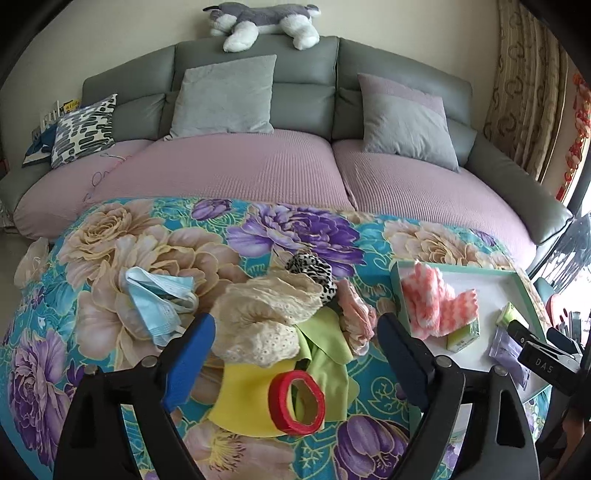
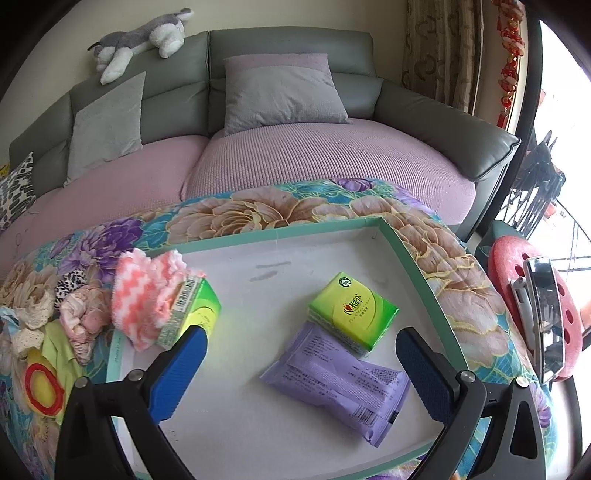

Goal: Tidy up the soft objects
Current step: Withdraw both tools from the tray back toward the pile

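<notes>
On the floral blanket (image 1: 110,240) lies a pile: blue face masks (image 1: 159,299), a cream lace cloth (image 1: 266,314), a leopard-print scrunchie (image 1: 314,269), a pink cloth (image 1: 356,317), green cloth (image 1: 325,354), yellow cloth (image 1: 247,391) and a red tape ring (image 1: 297,402). My left gripper (image 1: 295,328) hangs open above this pile, holding nothing. The green-rimmed white tray (image 2: 280,230) holds a pink-and-white fuzzy cloth (image 2: 144,295), two green tissue packs (image 2: 354,306) (image 2: 192,314) and a purple pack (image 2: 340,384). My right gripper (image 2: 301,339) is open over the tray, empty.
A grey sofa (image 1: 306,66) with mauve seat covers, several cushions (image 1: 225,96) and a plush dog (image 1: 258,22) on its back stands behind. A red stool (image 2: 532,295) carrying a dark device stands right of the tray. Curtains (image 2: 439,51) hang at the right.
</notes>
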A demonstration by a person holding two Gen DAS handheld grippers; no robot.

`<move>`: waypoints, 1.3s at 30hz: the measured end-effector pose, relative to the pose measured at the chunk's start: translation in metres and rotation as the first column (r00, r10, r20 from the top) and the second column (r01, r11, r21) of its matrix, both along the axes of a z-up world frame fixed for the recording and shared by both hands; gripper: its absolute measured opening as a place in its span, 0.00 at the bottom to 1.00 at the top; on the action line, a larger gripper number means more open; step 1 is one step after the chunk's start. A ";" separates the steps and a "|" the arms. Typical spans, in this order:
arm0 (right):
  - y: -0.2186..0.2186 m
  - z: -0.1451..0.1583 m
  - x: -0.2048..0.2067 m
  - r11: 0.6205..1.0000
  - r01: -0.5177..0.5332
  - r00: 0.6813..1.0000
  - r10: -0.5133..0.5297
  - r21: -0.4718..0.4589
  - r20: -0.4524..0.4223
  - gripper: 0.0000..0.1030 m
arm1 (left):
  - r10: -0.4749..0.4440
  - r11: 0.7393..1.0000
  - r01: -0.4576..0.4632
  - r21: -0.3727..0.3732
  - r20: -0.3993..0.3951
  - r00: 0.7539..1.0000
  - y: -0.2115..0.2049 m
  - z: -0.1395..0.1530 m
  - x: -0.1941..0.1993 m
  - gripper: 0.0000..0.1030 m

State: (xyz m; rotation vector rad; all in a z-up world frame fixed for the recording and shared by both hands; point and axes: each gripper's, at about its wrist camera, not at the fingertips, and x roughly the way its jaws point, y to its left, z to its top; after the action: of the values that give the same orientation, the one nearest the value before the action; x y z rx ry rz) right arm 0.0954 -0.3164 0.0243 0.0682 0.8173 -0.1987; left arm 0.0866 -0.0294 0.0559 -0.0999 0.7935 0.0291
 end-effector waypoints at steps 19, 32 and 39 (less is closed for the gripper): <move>0.074 0.016 -0.002 0.979 -0.202 0.979 0.201 0.009 0.044 1.00 | 0.217 0.974 -0.220 0.059 0.046 0.975 0.066 0.002 -0.024 0.98; 0.154 0.012 -0.005 0.917 -0.398 0.917 0.397 0.035 0.025 1.00 | 0.333 0.939 -0.336 0.072 0.051 0.942 0.117 -0.002 -0.045 0.98; 0.182 0.003 -0.007 0.885 -0.462 0.887 0.463 0.050 -0.001 1.00 | 0.348 0.937 -0.348 0.035 0.022 0.937 0.131 -0.012 -0.044 0.98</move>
State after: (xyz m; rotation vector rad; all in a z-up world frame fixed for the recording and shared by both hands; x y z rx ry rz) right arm 0.0888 -0.1346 0.0272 -0.0843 0.8286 0.2746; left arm 0.0430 0.1011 0.0443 -0.2037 0.7517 0.3794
